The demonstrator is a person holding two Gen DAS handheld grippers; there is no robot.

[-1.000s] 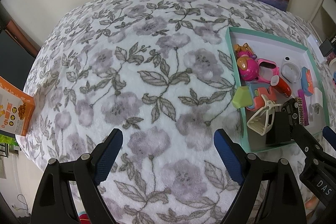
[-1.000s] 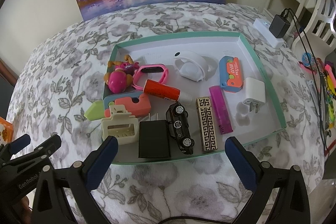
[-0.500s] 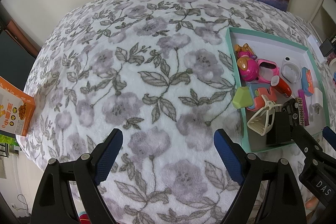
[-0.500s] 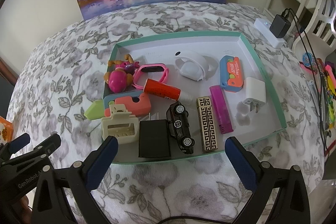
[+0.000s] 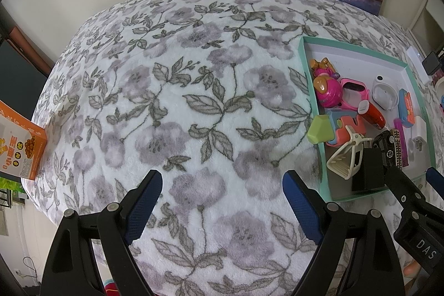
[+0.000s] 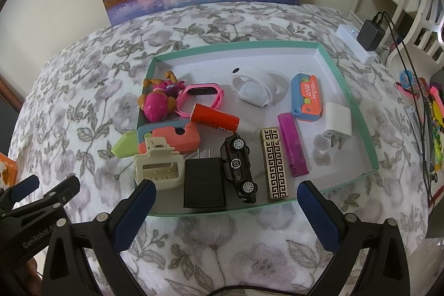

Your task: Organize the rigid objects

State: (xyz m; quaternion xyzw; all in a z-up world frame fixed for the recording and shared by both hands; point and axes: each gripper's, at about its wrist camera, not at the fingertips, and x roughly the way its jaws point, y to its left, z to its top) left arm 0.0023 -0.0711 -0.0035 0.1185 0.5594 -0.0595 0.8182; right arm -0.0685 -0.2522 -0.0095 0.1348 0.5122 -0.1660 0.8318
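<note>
Teal tray (image 6: 369,129) on the floral blanket (image 5: 194,107) holds every small item in view: black charger (image 6: 204,183), toy car (image 6: 239,164), patterned lighter (image 6: 274,162), purple lighter (image 6: 293,147), white plug (image 6: 336,124), cream hair clip (image 6: 158,167), pink figure (image 6: 158,103), white band (image 6: 255,88), with a green block (image 6: 125,143) poking over the left rim. Right gripper (image 6: 226,215) hangs wide and empty at the near rim; left gripper (image 5: 222,201) is likewise spread, empty, over bare blanket beside the tray. This fits either items about to be taken out or items just put in, so any grasp should pick a free-standing piece, come straight down and avoid bumping neighbours.
</note>
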